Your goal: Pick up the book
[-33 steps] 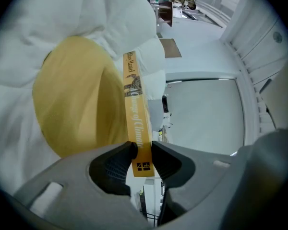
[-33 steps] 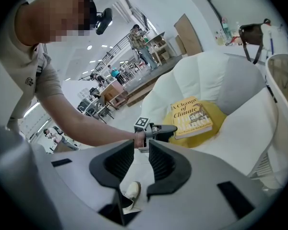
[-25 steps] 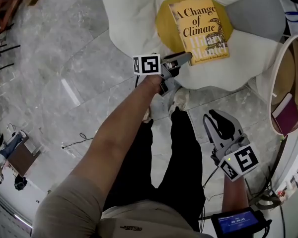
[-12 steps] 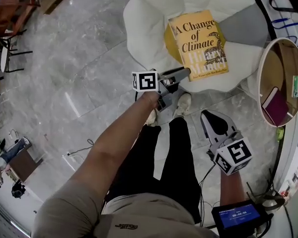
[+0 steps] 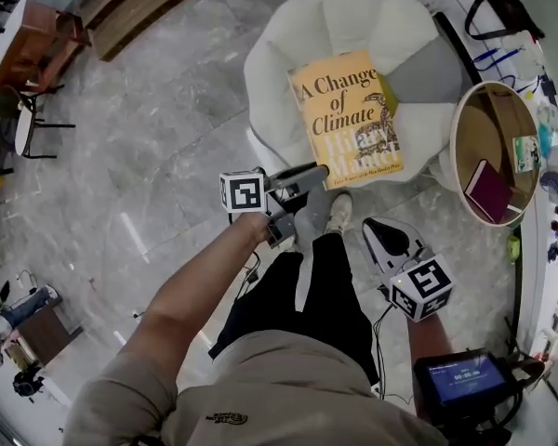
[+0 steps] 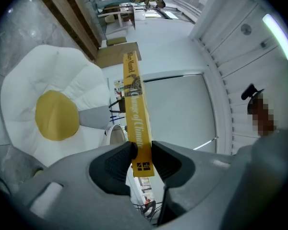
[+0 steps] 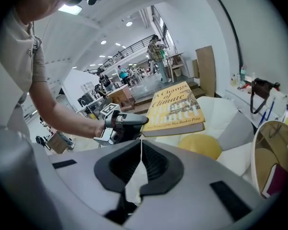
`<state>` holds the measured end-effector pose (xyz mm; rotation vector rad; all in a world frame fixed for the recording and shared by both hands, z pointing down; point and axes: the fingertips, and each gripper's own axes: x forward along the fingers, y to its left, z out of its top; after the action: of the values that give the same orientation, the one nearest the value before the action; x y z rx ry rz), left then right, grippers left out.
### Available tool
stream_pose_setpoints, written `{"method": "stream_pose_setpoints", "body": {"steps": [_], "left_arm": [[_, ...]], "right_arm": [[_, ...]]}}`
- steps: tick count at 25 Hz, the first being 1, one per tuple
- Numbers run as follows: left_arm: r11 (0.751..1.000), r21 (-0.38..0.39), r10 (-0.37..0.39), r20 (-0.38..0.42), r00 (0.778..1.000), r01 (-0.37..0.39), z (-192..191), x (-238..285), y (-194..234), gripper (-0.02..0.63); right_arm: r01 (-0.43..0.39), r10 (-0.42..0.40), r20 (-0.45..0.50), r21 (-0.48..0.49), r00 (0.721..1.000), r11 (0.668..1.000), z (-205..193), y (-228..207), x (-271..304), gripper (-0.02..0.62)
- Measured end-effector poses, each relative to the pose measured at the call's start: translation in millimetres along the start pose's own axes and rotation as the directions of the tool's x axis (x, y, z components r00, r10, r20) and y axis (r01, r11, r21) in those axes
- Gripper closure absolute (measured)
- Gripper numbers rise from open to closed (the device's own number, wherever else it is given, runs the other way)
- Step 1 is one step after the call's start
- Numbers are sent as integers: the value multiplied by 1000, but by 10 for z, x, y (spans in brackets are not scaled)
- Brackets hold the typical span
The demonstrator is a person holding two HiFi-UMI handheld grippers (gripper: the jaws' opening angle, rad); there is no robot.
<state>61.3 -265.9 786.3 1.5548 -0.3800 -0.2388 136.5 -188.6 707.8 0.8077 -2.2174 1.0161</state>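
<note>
Left gripper (image 5: 309, 175) clamps book (image 5: 346, 119); spine only in its view.

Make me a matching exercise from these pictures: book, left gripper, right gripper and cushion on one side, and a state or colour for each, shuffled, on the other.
1 book
2 left gripper
3 right gripper
4 cushion

A shut, empty
B white, yellow centre
C held above the cushion
D shut on the book

Pairs: 1-C, 2-D, 3-A, 4-B
</note>
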Motion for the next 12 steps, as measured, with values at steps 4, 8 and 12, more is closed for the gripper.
{"method": "stream_pose_setpoints", "body": {"steps": [4, 8, 12], "left_arm": [[1000, -10, -21, 8, 1000, 22, -106, -302, -219, 469], [1000, -9, -24, 32, 999, 24, -74, -350, -308, 469], [1000, -25, -5, 47, 999, 7, 272, 2, -82, 469]], "right_arm": [[30, -31, -33, -25, 999, 999, 81, 253, -127, 577], [9, -10, -31, -43, 999, 999, 153, 174, -98, 578], [-18, 16, -35, -61, 999, 998, 341, -469, 163, 578]]}}
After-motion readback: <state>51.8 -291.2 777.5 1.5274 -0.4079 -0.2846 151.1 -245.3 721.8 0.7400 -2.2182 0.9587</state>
